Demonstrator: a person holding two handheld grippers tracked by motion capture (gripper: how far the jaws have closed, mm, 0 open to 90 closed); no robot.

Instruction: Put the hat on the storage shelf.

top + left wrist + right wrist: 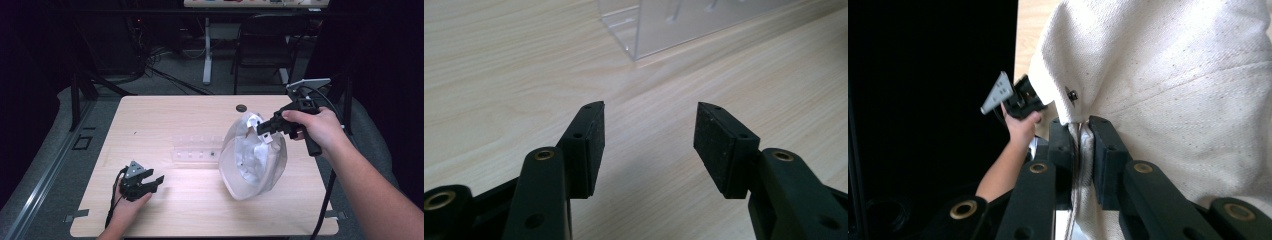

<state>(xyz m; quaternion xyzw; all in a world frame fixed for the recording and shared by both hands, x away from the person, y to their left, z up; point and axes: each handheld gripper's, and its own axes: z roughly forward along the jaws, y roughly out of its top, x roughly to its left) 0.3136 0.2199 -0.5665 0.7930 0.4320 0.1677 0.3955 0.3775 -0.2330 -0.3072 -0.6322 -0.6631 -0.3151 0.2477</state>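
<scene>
A white cloth bag (252,160) stands on the right half of the wooden table (165,120), its top edge lifted. My right gripper (264,131) is shut on that top edge; in the right gripper view the cream fabric (1173,85) is pinched between the two black jaws at my right gripper (1080,150). My left gripper (156,180) rests low near the table's front left, open with nothing between its fingers. In the left gripper view my left gripper (649,145) points over bare wood toward a clear plastic holder (674,25).
The clear plastic holder (197,152) lies in the table's middle, just left of the bag. A small dark disc (241,107) sits near the far edge. A chair (265,45) and desk legs stand beyond the table on grey floor.
</scene>
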